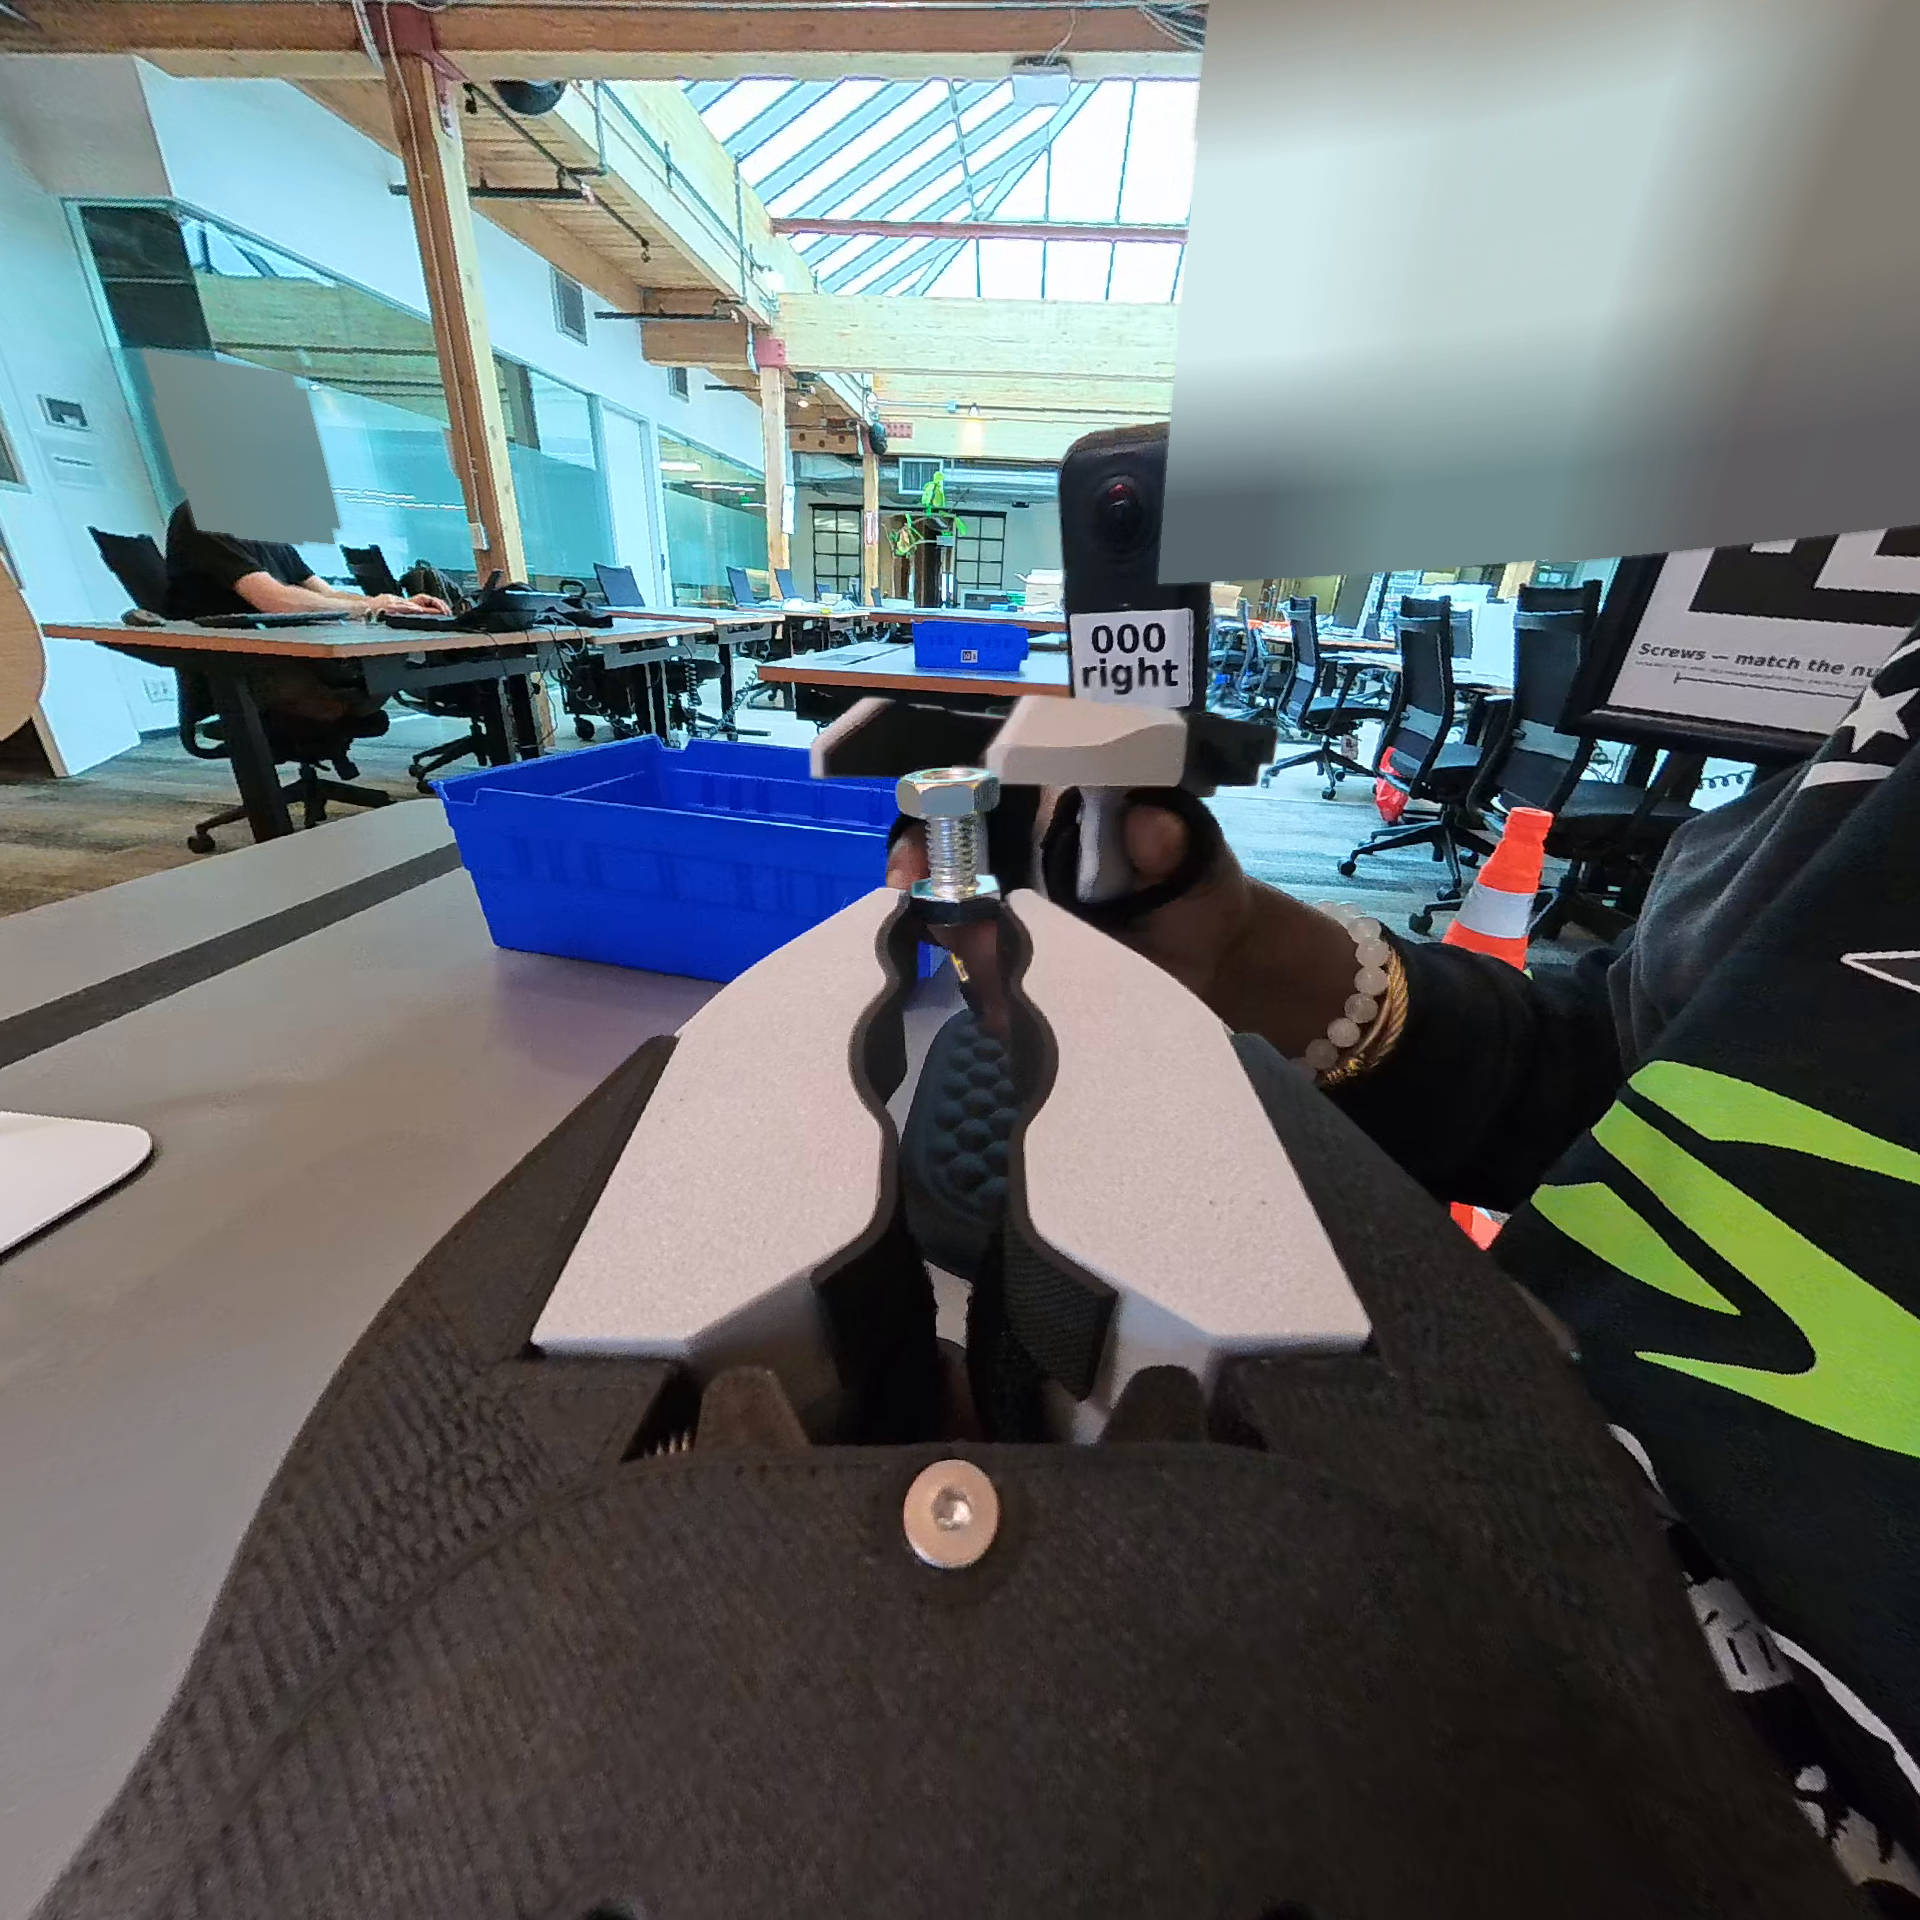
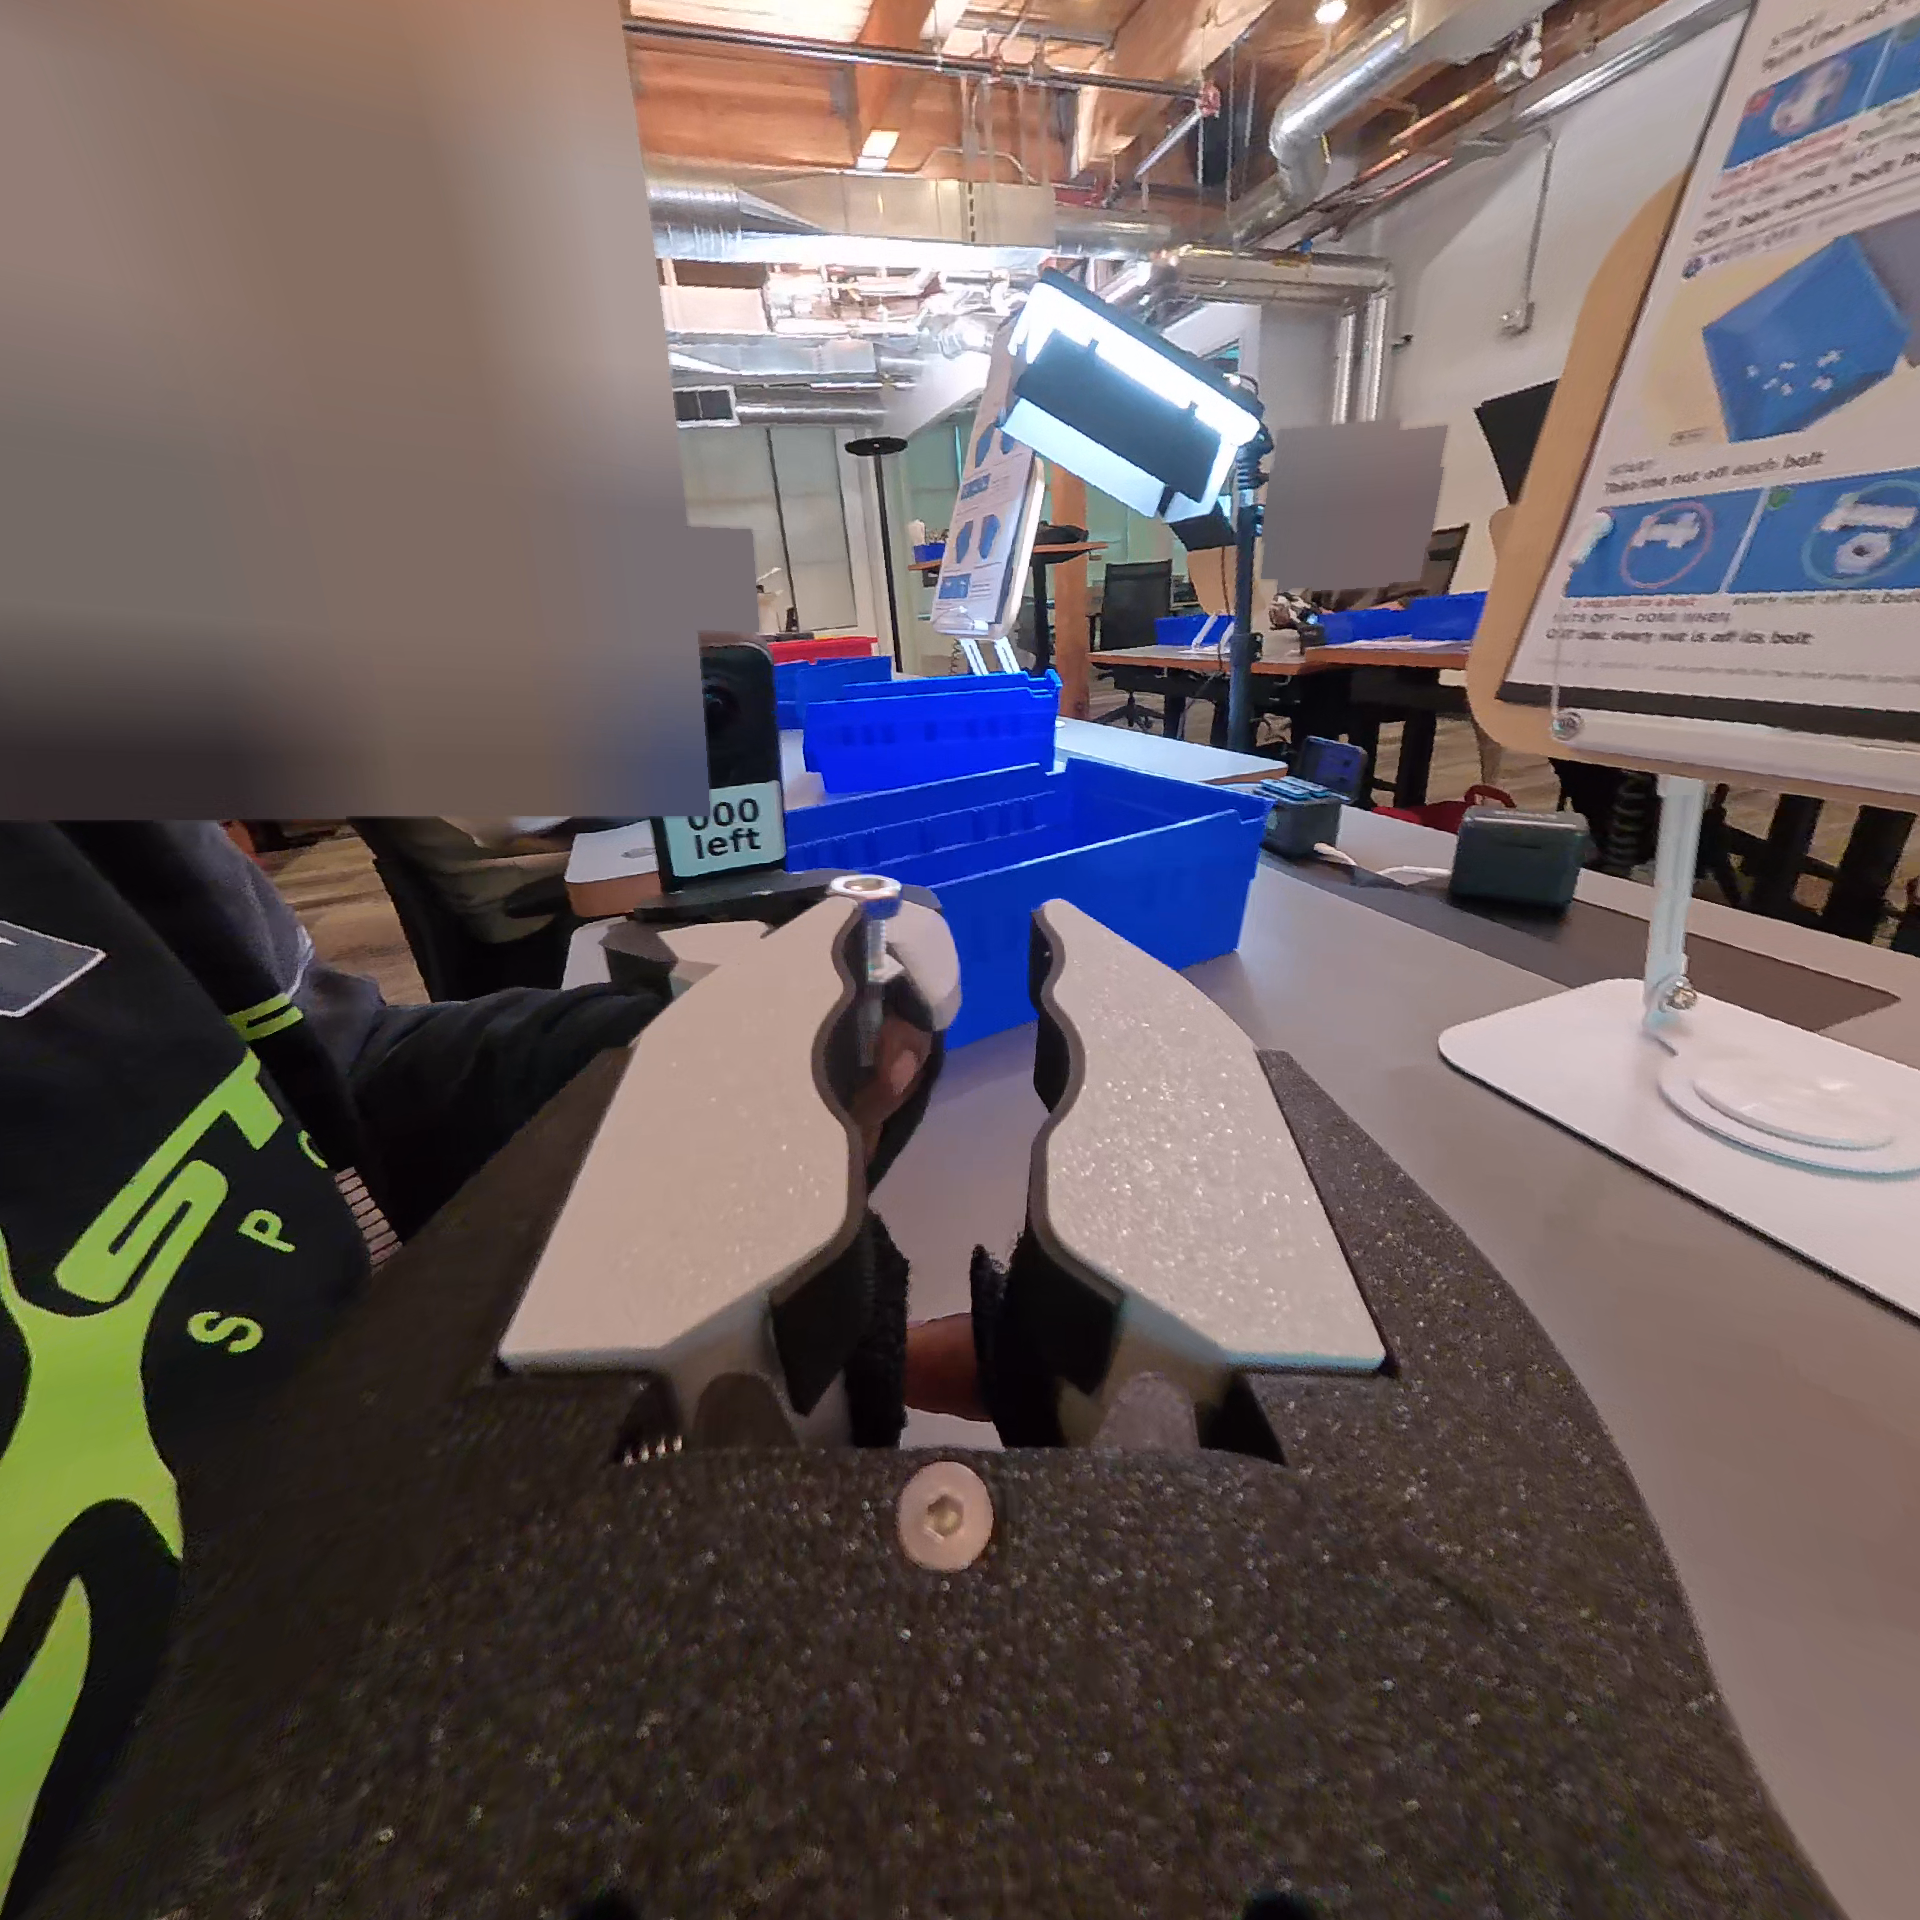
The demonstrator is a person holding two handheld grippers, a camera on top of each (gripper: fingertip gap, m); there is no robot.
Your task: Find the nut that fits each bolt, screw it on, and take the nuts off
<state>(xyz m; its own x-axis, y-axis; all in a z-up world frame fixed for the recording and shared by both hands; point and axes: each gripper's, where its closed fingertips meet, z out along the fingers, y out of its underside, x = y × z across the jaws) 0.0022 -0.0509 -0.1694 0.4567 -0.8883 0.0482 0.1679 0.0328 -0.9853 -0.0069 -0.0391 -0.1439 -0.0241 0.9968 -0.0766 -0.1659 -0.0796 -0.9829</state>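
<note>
Our left gripper (image 1: 951,914) is right in front of us, and its two grey fingers (image 1: 790,1101) are pinched tight on the bottom end of a shiny bolt (image 1: 948,844). That bolt stands straight up, high above the grey desk (image 1: 260,1091). One nut (image 1: 945,795) sits at the top of the bolt, and we see a second six-sided piece right at our fingertips; we cannot tell if that is another nut or the bolt's head.

Our right gripper (image 2: 951,925) has its fingers wide apart with nothing between them. It waits just beside the bolt (image 2: 871,961), not touching it.

Behind both grippers, a blue bin (image 1: 665,862) sits on the desk near its far edge. A white stand (image 2: 1683,1081) with a picture sheet is on the desk by the right edge.
</note>
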